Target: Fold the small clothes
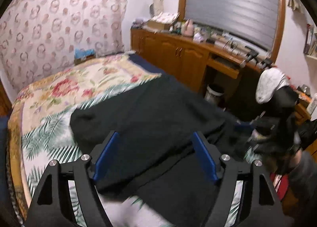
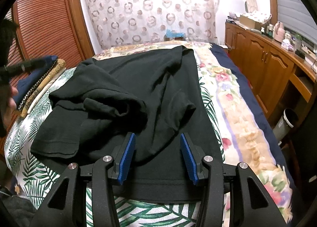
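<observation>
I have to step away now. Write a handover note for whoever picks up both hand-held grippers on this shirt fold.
Left hand-held gripper: open, holding nothing, above the near part of the black shirt.
Right hand-held gripper: open, holding nothing, above the shirt's near hem.
Shirt: lies on the palm-print sheet on the bed, lengthwise away from the right camera. Its left side is bunched and flopped inward in a loose heap; the right side lies flatter.
Done: shirt is laid out; at most a rough first fold.
Left: smooth the bunched side, fold the sides in cleanly, then fold lengthwise.
</observation>
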`<state>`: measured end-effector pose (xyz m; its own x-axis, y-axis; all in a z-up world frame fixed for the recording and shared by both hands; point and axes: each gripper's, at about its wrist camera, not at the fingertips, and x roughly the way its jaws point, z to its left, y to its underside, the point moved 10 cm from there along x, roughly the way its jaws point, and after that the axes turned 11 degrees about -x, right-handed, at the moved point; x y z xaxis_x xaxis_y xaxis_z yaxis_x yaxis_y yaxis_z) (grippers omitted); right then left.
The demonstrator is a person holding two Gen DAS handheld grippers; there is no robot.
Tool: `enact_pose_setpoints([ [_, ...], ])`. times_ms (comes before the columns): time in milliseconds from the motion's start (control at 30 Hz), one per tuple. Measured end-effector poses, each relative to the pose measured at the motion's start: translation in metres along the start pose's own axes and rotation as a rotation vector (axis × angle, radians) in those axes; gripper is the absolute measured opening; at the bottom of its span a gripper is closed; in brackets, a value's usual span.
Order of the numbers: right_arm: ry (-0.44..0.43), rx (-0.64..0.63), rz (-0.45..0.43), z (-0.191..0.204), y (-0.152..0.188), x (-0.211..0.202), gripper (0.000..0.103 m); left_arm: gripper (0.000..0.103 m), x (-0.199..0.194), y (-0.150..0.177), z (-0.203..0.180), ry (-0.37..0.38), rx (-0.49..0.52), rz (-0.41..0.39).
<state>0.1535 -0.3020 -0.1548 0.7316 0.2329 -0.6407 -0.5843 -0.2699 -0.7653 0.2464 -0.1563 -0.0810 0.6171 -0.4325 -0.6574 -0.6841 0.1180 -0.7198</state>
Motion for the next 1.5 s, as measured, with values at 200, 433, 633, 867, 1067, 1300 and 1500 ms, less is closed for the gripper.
enact_pose_setpoints([
  [200,0.002,-0.054,-0.016,0.011,-0.013,-0.007,0.049,0.077,0.011,0.035,0.048,-0.1,-0.025,0.066],
  [433,-0.04,-0.144,-0.029,0.037,-0.045,-0.001,0.049,0.077,0.019,0.053,0.075,-0.12,-0.044,0.127],
  [633,-0.057,-0.252,0.033,0.056,-0.049,0.03,0.049,0.035,0.033,0.062,0.08,-0.128,-0.016,0.181],
  [867,-0.055,-0.323,0.081,0.052,-0.051,0.055,0.05,0.021,0.044,0.064,0.084,-0.12,-0.018,0.213],
  [1067,-0.102,-0.328,0.079,0.051,-0.064,0.063,0.051,0.004,0.041,0.046,0.076,-0.111,-0.016,0.174],
  [1300,-0.22,-0.332,0.126,0.053,-0.057,0.077,0.051,0.004,0.035,-0.001,0.057,-0.094,0.027,0.082],
  [1500,-0.288,-0.31,0.101,0.046,-0.061,0.072,0.027,0.004,0.036,-0.055,0.045,-0.073,0.046,0.0],
])
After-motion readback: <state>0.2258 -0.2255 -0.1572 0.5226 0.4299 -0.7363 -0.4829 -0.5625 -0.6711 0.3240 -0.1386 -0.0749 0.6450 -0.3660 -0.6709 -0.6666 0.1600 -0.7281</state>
